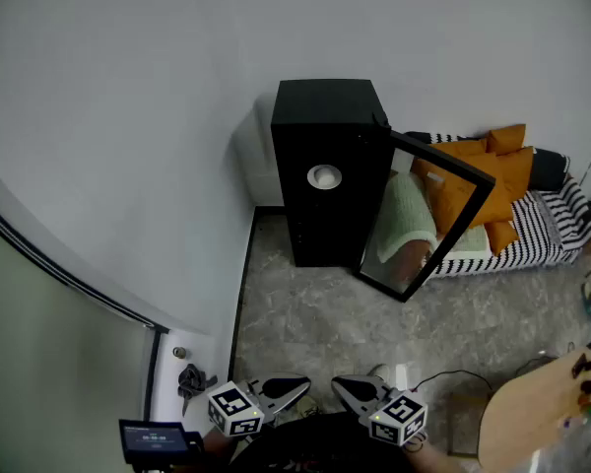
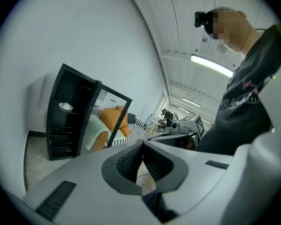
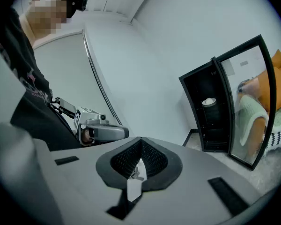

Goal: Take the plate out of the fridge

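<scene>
A black mini fridge (image 1: 325,116) stands against the wall with its glass door (image 1: 428,227) swung open to the right. A white plate (image 1: 324,176) lies on an upper shelf inside; it also shows as the plate (image 2: 65,106) in the left gripper view and the plate (image 3: 209,101) in the right gripper view. My left gripper (image 1: 297,387) and right gripper (image 1: 347,386) are held low at the picture's bottom, far from the fridge, tips turned towards each other. The left gripper (image 2: 142,146) is shut and empty. The right gripper (image 3: 141,143) is shut and empty too.
A bed with a striped cover and orange cushions (image 1: 512,190) lies right of the fridge. A light wooden tabletop (image 1: 532,417) fills the bottom right. A cable and a dark bundle (image 1: 190,380) lie on the stone floor. Grey walls close the left side.
</scene>
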A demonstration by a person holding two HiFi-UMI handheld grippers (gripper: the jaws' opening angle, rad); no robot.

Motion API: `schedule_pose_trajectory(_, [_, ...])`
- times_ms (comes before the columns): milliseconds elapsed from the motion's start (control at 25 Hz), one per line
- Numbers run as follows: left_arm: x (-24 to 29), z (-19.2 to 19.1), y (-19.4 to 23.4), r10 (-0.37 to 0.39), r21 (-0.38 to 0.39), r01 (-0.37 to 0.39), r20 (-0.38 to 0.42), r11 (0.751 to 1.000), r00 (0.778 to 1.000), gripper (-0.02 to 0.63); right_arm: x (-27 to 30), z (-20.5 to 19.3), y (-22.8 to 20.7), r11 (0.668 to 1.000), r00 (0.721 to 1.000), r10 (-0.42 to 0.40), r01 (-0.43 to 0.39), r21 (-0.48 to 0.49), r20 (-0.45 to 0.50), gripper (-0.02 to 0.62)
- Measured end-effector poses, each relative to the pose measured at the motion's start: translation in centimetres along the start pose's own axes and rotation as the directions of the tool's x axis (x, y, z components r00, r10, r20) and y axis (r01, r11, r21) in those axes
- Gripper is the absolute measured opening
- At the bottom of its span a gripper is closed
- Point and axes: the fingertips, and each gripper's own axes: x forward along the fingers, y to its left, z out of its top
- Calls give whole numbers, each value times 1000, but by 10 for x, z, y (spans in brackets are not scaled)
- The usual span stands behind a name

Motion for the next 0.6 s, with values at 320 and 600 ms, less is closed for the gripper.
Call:
schedule_pose_trajectory(320, [1,1,-4,-6,10,6,-3,1000,1000,5,-4,0,2,1000,1000,-8,8,-12,13,6])
schedule_pose_trajectory(600, [1,2,-7,-9,19,9,-4,1000,1000,5,-9,2,3,1000,999,7,-7,-2,34,6])
